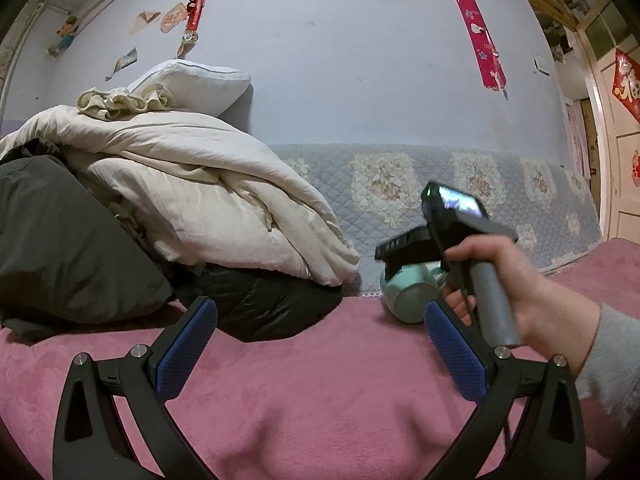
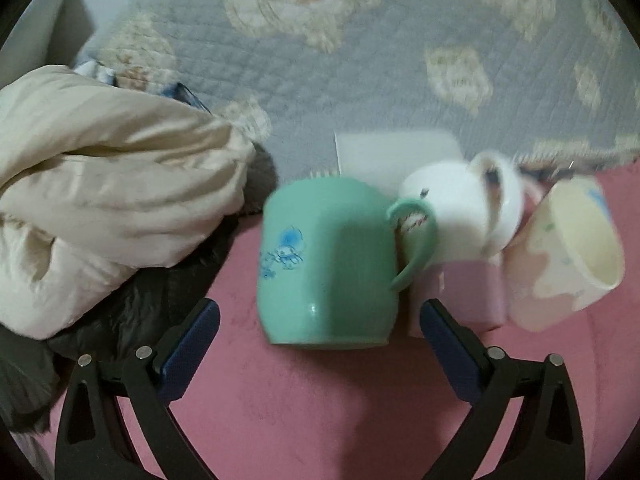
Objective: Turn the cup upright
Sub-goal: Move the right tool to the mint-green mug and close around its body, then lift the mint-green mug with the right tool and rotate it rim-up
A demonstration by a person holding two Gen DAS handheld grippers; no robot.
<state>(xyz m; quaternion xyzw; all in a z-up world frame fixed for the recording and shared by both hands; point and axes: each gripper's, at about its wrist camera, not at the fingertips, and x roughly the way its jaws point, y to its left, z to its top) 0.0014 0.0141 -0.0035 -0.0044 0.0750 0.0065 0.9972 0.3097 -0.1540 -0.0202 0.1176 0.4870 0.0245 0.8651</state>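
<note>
Open pink plush bed cover (image 2: 320,408) between right tool (image 2: 320,320) and mint-green ceramic mug (image 2: 328,264): clear lane. Left of mug: cream rumpled duvet (image 2: 104,208) over black padded jacket (image 2: 132,304), gap narrow. Right side crowded: white mug (image 2: 464,216), pink box (image 2: 460,292), pale yellow-pink cup (image 2: 568,252) just beside handle. Grey quilted floral wall cover (image 2: 360,80) behind.

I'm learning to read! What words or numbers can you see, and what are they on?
No text here reads clearly.
Red door poster: one big Chinese character, cut off, unreadable.
Pink wall banner: tiny marks, too small.
Round wall paper: red marks, too blurred.
Green cup: a blue drawing, no words.
</note>
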